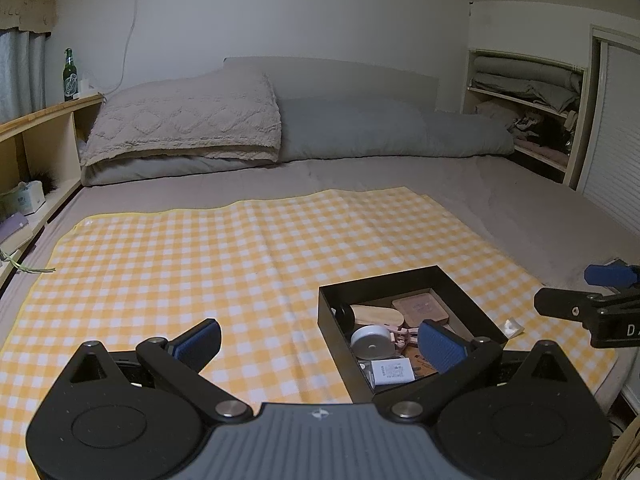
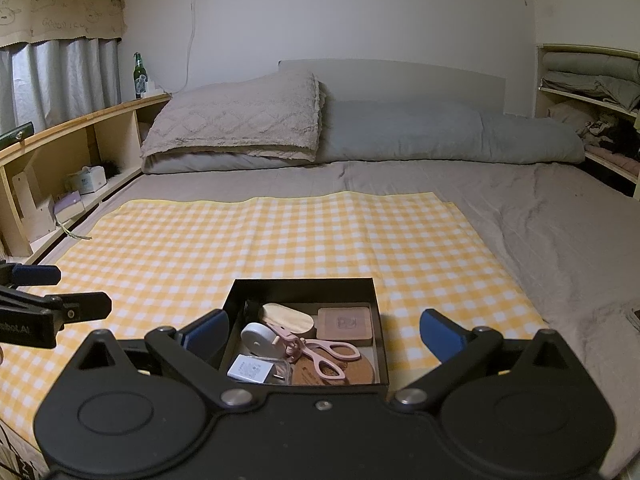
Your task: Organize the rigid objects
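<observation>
Both claws are held wide open and empty: left claw (image 1: 318, 344), right claw (image 2: 324, 334). Items are gathered inside the black tray (image 2: 304, 285) on the checked cloth (image 2: 240, 240): pink scissors (image 2: 320, 350), white charger (image 2: 251, 369), wooden coaster (image 2: 345, 322).

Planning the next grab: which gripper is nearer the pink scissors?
Right. The right gripper straddles the black box holding the pink scissors; the left gripper sits left of it.

The box (image 2: 304, 292) sits on the checked cloth (image 2: 280, 240), holding scissors (image 2: 320, 350) atop perhaps a coaster (image 2: 360, 372).
</observation>
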